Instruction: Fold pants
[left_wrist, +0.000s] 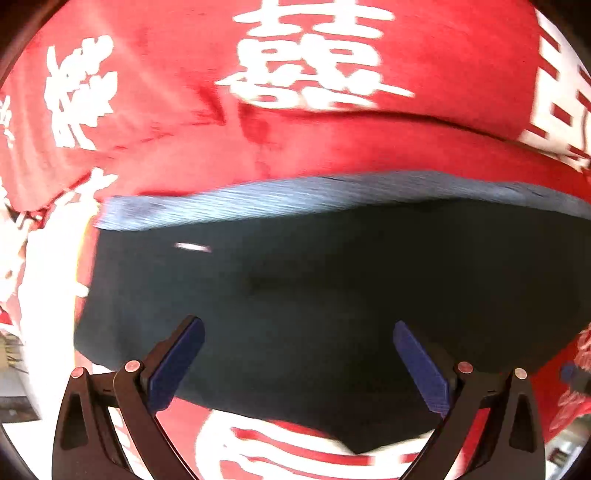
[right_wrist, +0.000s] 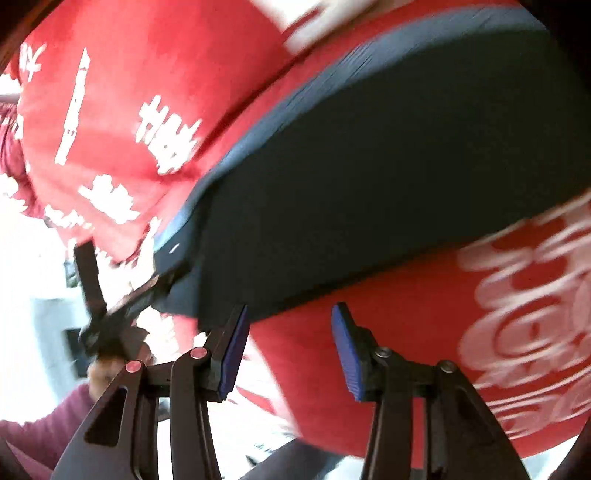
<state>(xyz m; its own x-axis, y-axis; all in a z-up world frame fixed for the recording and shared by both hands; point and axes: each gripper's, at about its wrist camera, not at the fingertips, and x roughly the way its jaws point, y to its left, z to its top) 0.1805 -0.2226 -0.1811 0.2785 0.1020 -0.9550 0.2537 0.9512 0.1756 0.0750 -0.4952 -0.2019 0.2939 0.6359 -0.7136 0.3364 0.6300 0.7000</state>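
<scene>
- Pants (left_wrist: 332, 288), dark navy and folded into a broad flat block, are laid on a red cloth (left_wrist: 177, 74) printed with large white characters.
- A lighter blue-grey ribbed band (left_wrist: 258, 199) is seen along the far edge of the pants in the left wrist view.
- The left tool (left_wrist: 297, 365) is held above the pants with its blue-padded jaws spread wide; nothing is gripped between them.
- The right tool (right_wrist: 290, 349) is seen beside the near edge of the pants, over the cloth, its jaws partly apart and empty.
- In the right wrist view the left tool is seen at the pants' far corner, carried by a hand in a maroon sleeve (right_wrist: 48, 424).
- Both views are motion-blurred.
- No container is shown.
</scene>
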